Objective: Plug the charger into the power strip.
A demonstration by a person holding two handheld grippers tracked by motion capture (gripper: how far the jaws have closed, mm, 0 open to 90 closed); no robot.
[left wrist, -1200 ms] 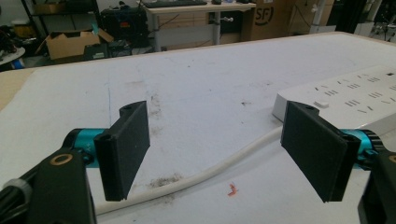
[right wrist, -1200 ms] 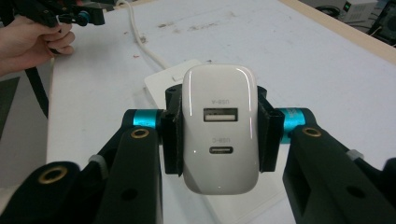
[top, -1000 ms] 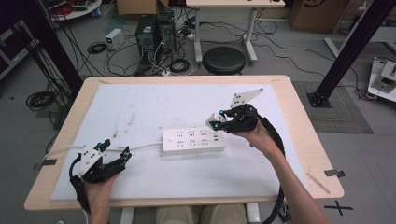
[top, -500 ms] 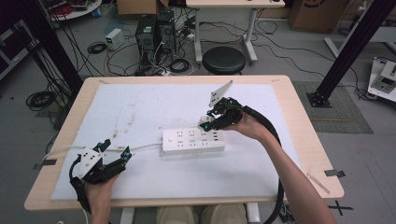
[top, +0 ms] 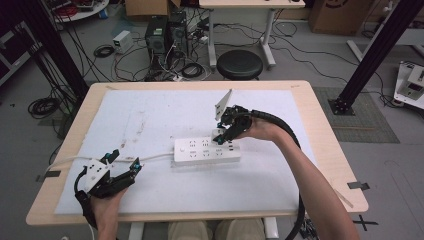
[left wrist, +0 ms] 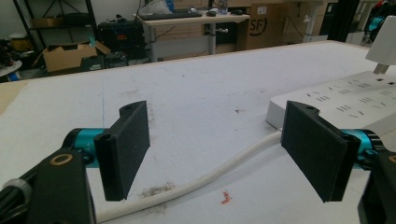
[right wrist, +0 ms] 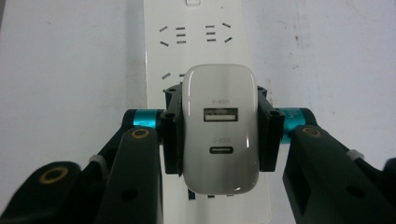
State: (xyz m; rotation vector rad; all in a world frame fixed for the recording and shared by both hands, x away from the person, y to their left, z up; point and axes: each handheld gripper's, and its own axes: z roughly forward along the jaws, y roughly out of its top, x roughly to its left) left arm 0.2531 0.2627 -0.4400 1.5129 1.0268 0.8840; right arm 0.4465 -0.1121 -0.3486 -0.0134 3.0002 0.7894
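**Charger held over the power strip, ready to seat**

The step in hand looks like plugging the charger into the strip. To do it well, the prongs should be lined up square with one socket's slots before any push, the charger kept upright so it does not go in tilted, and the pressure sent straight down. The strip lies loose on the surface, so a skewed push could slide it; the idle tool could steady it if needed.

In the right gripper view, the right tool (right wrist: 219,135) is closed on the white USB charger (right wrist: 219,133), its two black jaws pressed flat against the charger's left and right sides, the two USB ports facing the camera. Directly beyond and under the charger runs the white power strip (right wrist: 201,42), its socket slots visible just past the charger's far edge. Whether the prongs already touch a socket is hidden by the charger's body.

Nearer the person, the left tool (top: 112,172) rests at the near left of the surface (top: 150,115), well apart from the strip. Its jaws stand wide apart and hold nothing; the strip's white cable (left wrist: 210,175) passes between them on the surface, untouched, with the strip's end ahead and to its right.
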